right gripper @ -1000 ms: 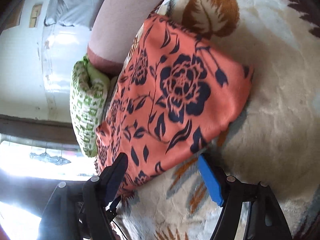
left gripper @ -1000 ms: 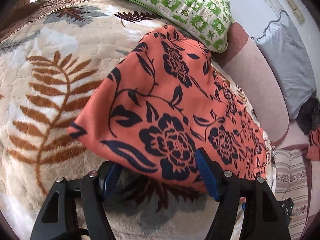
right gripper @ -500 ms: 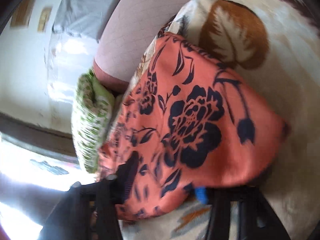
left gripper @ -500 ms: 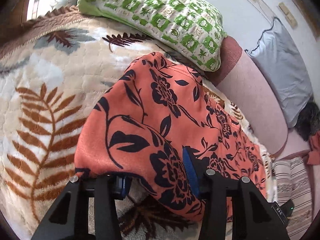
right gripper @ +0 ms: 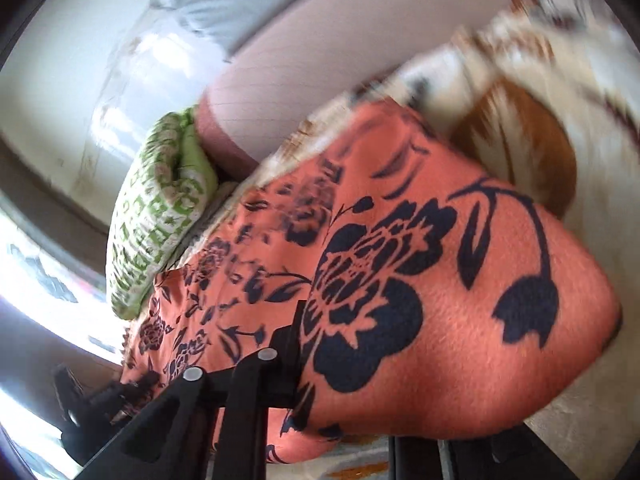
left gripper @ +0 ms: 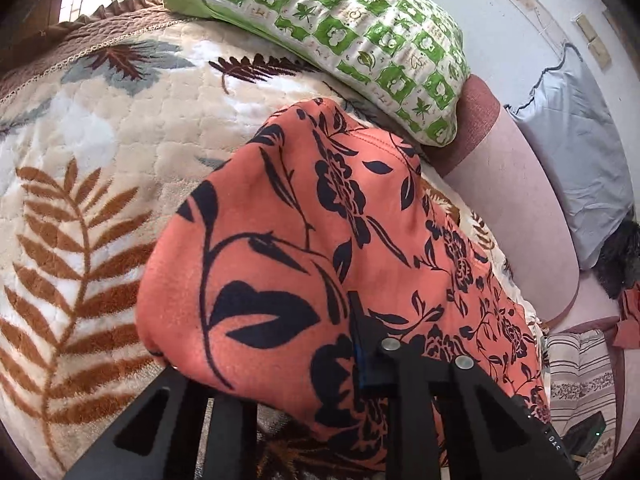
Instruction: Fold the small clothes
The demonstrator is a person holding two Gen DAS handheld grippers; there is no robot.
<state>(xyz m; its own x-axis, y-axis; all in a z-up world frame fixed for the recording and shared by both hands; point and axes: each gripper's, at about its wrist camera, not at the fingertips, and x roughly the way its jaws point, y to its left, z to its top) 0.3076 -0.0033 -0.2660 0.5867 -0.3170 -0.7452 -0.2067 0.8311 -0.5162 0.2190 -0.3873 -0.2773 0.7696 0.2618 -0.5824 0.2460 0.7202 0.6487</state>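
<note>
An orange garment [left gripper: 304,208] with a dark flower print lies on a cream blanket with brown leaves [left gripper: 100,152]. My left gripper [left gripper: 312,336] is at the garment's near edge. Its jaws are closing, with a bunch of the cloth between them. The blue-padded finger [left gripper: 360,344] presses into the fabric, and the other finger is hidden under the fold. In the blurred right wrist view the same garment [right gripper: 460,300] bulges over my right gripper [right gripper: 344,340]. Those jaws are closing too, with cloth between them. One finger [right gripper: 296,332] shows, while the fabric covers the other.
A green-and-white pillow [left gripper: 340,20] lies just beyond the garment's far end. A pink bolster [left gripper: 520,220] runs along the bed's far side, with a grey pillow [left gripper: 580,132] against the wall. Striped cloth [left gripper: 576,368] lies at the right. In the right wrist view the pillow [right gripper: 160,208] is at the left.
Both grippers' jaws went from wide apart at the garment's near edge to closed onto it. The gripped edge has risen off the blanket. The right wrist view has rolled and blurred.
</note>
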